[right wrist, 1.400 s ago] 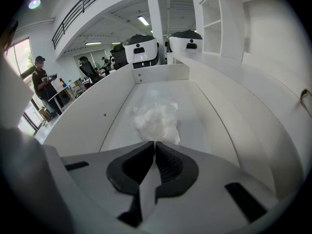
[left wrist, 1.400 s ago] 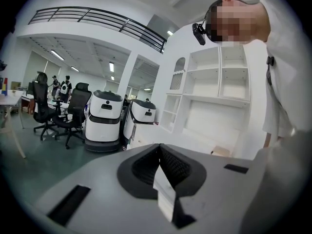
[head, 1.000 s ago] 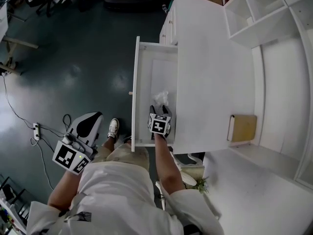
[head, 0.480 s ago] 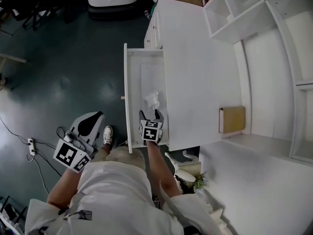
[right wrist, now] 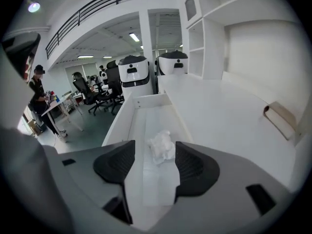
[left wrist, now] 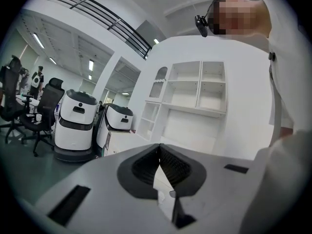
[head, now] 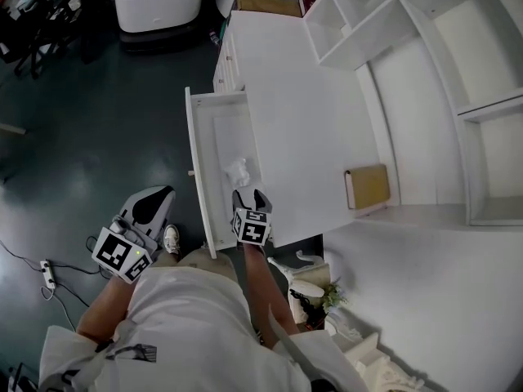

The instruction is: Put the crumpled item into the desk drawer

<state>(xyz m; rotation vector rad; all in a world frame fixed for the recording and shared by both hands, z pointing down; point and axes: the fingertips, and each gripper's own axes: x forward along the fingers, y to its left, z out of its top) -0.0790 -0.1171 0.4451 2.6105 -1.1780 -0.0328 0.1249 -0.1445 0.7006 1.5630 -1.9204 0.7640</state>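
Status: the crumpled item (right wrist: 162,146) (white, looks like paper) is lying loose on the bottom of the open drawer (head: 196,178), about midway along it. I read the drop-off as done, so we're at the back-out stage.

Right gripper (head: 249,196) is over the near end of the drawer, angled down toward the item. Its jaws stand wide apart and have just been closing a little. Nothing is pinched between them. In the right gripper view the item shows through the gap, but it sits further along the drawer and neither pad touches it.

Left gripper (head: 155,198) is out over the dark floor (head: 98,121), left of the drawer front and not touching it. Jaws are together at the tips with nothing in them.

Next, as I judge it: lift the right gripper clear of the drawer without clipping the side walls or disturbing the item. The task line only asks for the item inside, so that may be all. If the drawer should be shut too, the front panel with its small knob (head: 190,172) is the push point, and the left gripper is the nearer one. That calls for a square push along the slide, since an off-centre shove could rack it.
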